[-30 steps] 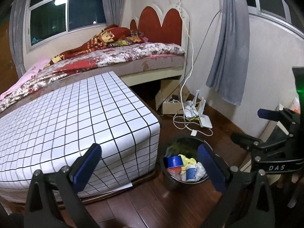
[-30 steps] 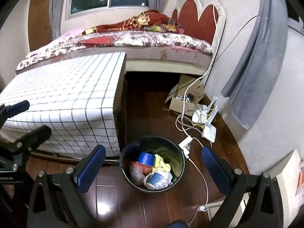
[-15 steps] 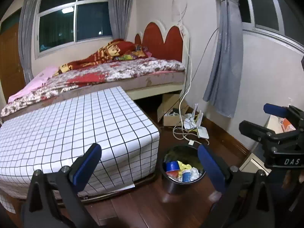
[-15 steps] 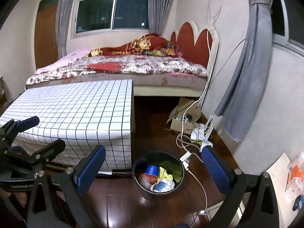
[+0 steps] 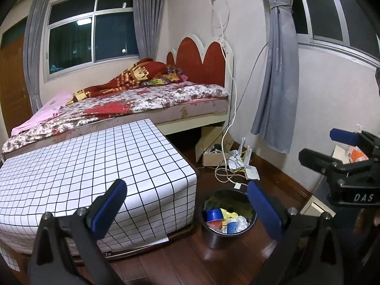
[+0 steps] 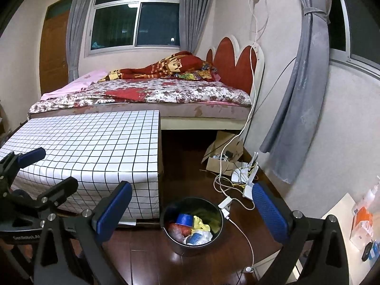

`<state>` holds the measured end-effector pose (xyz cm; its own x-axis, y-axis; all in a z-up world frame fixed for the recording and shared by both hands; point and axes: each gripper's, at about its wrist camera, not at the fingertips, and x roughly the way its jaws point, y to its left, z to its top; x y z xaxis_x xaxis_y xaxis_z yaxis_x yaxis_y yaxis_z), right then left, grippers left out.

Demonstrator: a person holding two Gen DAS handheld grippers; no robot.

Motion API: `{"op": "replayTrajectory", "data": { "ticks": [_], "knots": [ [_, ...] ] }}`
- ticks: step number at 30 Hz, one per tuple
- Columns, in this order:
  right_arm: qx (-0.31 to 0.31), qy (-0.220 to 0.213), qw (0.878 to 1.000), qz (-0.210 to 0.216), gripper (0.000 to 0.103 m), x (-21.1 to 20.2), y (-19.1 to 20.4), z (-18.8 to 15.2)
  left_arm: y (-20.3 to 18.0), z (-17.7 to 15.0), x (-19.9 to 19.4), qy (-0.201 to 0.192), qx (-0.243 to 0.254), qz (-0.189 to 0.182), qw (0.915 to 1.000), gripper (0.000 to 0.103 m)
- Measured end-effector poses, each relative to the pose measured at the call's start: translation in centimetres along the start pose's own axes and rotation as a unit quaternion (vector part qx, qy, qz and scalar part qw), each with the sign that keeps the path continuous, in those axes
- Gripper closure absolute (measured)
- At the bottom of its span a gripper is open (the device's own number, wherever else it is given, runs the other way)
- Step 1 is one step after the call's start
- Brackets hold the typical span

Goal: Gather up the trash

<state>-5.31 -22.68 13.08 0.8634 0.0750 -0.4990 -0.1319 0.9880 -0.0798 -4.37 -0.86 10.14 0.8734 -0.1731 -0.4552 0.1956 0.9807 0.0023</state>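
A round black trash bin stands on the dark wood floor beside the checked table. Inside lie a blue tape roll, a yellow wrapper, crumpled white paper and a red piece. My left gripper is open and empty, high above the floor with the bin between its blue pads. My right gripper is also open and empty, above the bin. Each gripper shows in the other's view, the right one at the right edge, the left one at the left edge.
A low table with a white checked cloth sits left of the bin. Behind it is a bed. Cables, a router and a cardboard box lie on the floor by the wall. A grey curtain hangs at right.
Both grippers have risen and drawn back from the bin, so it looks smaller and lower. The view now takes in more of the wall and windows. Both stay open.
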Motion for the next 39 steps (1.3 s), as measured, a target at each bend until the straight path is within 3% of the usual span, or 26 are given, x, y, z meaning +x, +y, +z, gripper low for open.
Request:
{"op": "replayTrajectory", "data": {
  "ticks": [39],
  "knots": [
    [0.006, 0.0, 1.0, 0.0, 0.001, -0.51, -0.18, -0.43, -0.38, 0.38, -0.41, -0.002, -0.001, -0.006, 1.0, 0.001]
  ]
}}
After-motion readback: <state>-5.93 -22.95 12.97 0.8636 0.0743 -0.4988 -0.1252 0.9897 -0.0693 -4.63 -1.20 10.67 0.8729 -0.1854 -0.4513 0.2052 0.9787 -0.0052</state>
